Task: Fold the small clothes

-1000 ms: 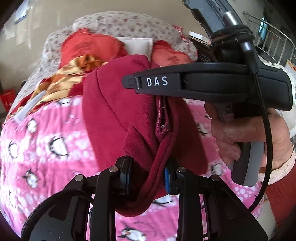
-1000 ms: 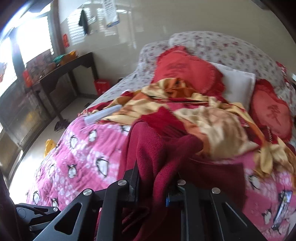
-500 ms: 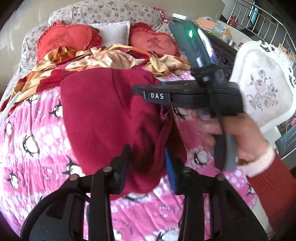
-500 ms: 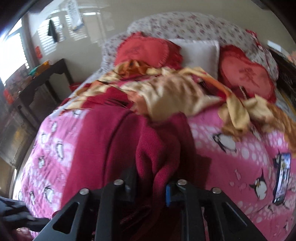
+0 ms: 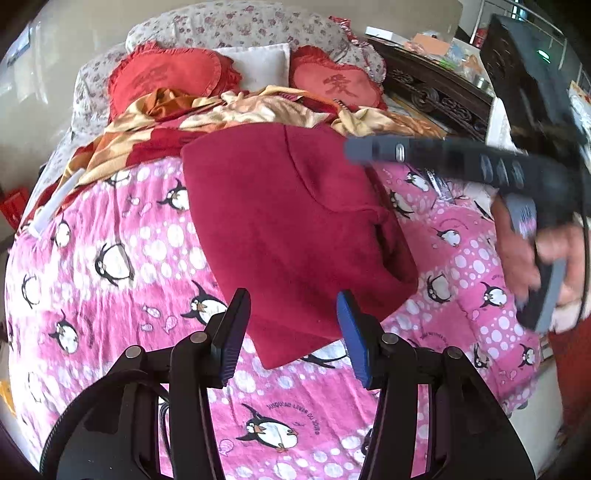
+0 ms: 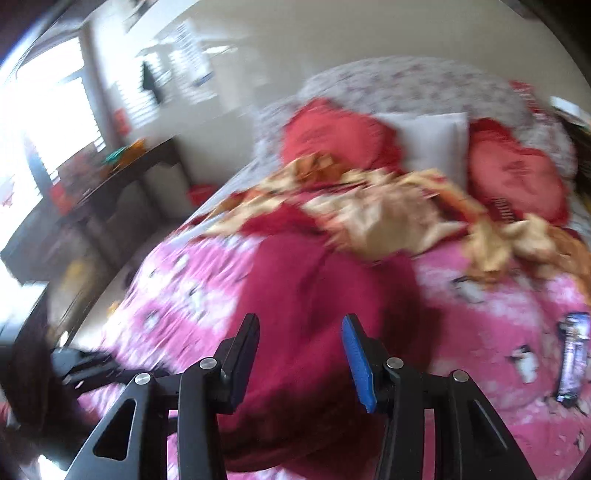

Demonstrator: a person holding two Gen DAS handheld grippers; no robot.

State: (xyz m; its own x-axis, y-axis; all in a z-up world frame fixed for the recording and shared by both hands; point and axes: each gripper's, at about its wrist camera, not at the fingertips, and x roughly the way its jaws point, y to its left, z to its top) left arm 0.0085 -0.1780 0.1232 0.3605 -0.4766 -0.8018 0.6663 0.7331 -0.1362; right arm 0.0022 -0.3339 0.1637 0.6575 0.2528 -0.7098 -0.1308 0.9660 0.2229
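Left tool (image 5: 291,325) is released, jaws spread wide w/ nothing between them, hovering just above the near corner of the dark red fleece garment (image 5: 291,229). Right tool (image 6: 299,347) is likewise released, jaws apart & empty, poised over the same garment (image 6: 314,325); that view is motion-blurred so finer detail can't be made out. In the left wrist view the right tool's long dark body (image 5: 461,162) crosses above the garment's far right side, gripped by a bare hand (image 5: 524,258) w/ a red sleeve behind it. Garment lies flat on the pink penguin-print blanket (image 5: 110,258) covering the bed, roughly a folded slab w/ a seam curving across its top & a doubled layer along its right edge. Beyond the garment, toward the headboard end, sits a crumpled orange-gold & red floral quilt (image 5: 258,110), touching the garment's far edge. Past that quilt: two red heart-shaped frilled cushions (image 5: 166,77) w/ a white pillow (image 5: 258,62) between them, all against a big floral-print bolster (image 5: 240,26). Left of the garment, at the blanket's edge, a white stick-like item (image 5: 55,203). Right of the garment in the right wrist view, a dark flat phone-like item (image 6: 572,354) lies on the blanket. Far right of the cushions stands dark carved wooden furniture (image 5: 436,96).
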